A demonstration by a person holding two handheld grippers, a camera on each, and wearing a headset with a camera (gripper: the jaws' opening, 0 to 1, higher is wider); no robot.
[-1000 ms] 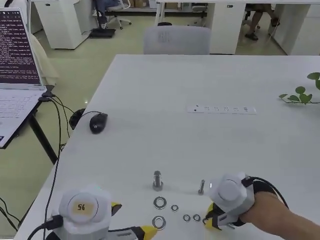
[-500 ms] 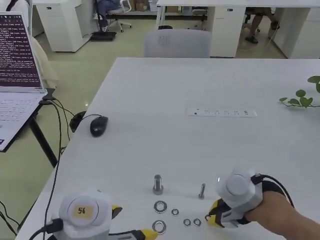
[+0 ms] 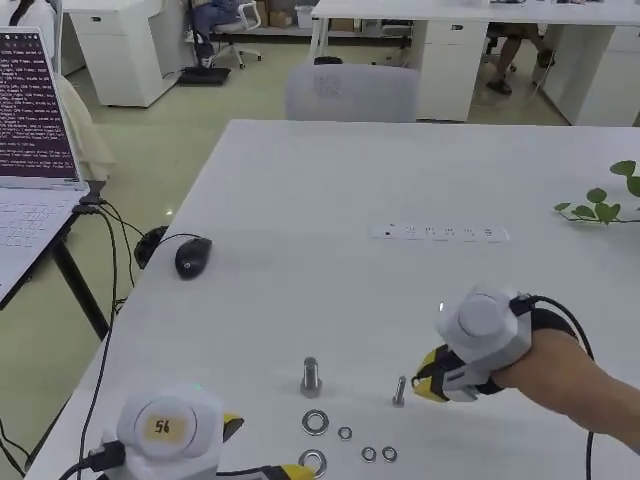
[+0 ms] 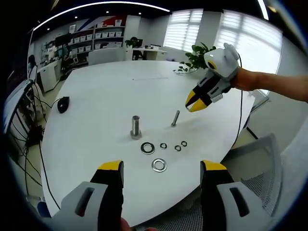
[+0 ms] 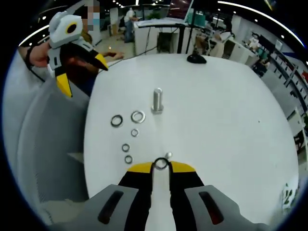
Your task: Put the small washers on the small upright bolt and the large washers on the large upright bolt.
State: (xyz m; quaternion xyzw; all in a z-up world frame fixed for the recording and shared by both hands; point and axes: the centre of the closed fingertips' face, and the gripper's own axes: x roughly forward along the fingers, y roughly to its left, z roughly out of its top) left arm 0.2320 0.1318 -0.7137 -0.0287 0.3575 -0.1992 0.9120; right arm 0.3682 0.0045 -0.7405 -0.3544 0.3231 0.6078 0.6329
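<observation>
My right gripper (image 5: 160, 167) is shut on a small washer (image 5: 160, 164), held just by the top of the small upright bolt (image 5: 168, 155). From the head, that gripper (image 3: 428, 378) hovers beside the small bolt (image 3: 399, 391). The large bolt (image 3: 311, 376) stands to its left. Two large washers (image 3: 316, 422) (image 3: 313, 462) and three small washers (image 3: 345, 433) (image 3: 369, 454) (image 3: 389, 454) lie flat in front of the bolts. My left gripper (image 4: 162, 167) is open, low at the table's near edge, with a large washer (image 4: 159, 165) ahead between its jaws.
A black mouse (image 3: 193, 257) with its cable lies at the table's left. A white power strip (image 3: 438, 233) sits mid-table and plant leaves (image 3: 600, 203) at the right edge. A laptop (image 3: 30, 150) stands on a side stand to the left. A grey chair (image 3: 350, 93) is behind the table.
My right gripper has risen from beside the small washers on the table and moved up to the top of the small bolt. The left gripper has stayed put.
</observation>
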